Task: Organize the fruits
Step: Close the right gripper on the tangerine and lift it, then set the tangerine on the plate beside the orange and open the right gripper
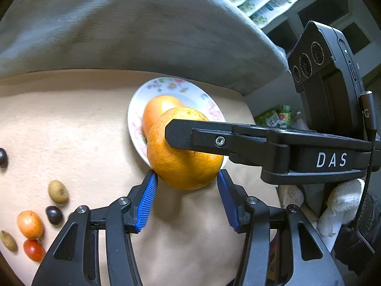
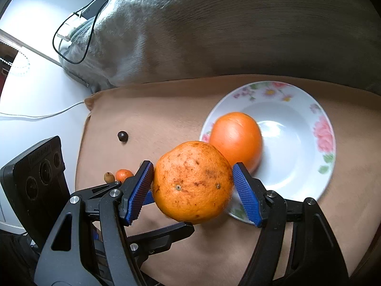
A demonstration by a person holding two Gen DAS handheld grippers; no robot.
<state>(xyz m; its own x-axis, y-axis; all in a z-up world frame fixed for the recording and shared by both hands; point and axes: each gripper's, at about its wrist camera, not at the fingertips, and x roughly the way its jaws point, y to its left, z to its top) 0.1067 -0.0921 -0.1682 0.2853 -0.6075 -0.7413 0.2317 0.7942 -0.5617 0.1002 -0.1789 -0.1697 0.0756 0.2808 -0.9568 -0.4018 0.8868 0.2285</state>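
Clamping a speckled orange (image 2: 193, 183) between its blue pads, the right hand-held gripper (image 2: 193, 166) holds the fruit off the tan padded surface (image 2: 154, 119). The pads press on the orange's left and right sides. The left hand-held gripper (image 1: 186, 175) sits just under and beside it, jaws part-way apart and gripping nothing. From its own camera the orange lies at the tips of its pads; whether they touch the skin I cannot tell. A white-gloved hand (image 1: 343, 197) carries the right tool.

Just beyond the held orange, to the right, a flowered white plate (image 2: 297, 166) rests on the padded surface with a smooth orange fruit (image 2: 235, 138) on its left side. Small fruits lie well apart to the left: a dark round one (image 2: 122, 135), a tan oval one (image 1: 58, 191), a small orange one (image 1: 30, 224) and a red one (image 1: 34, 250). A grey blanket (image 2: 214, 23) covers the far side.
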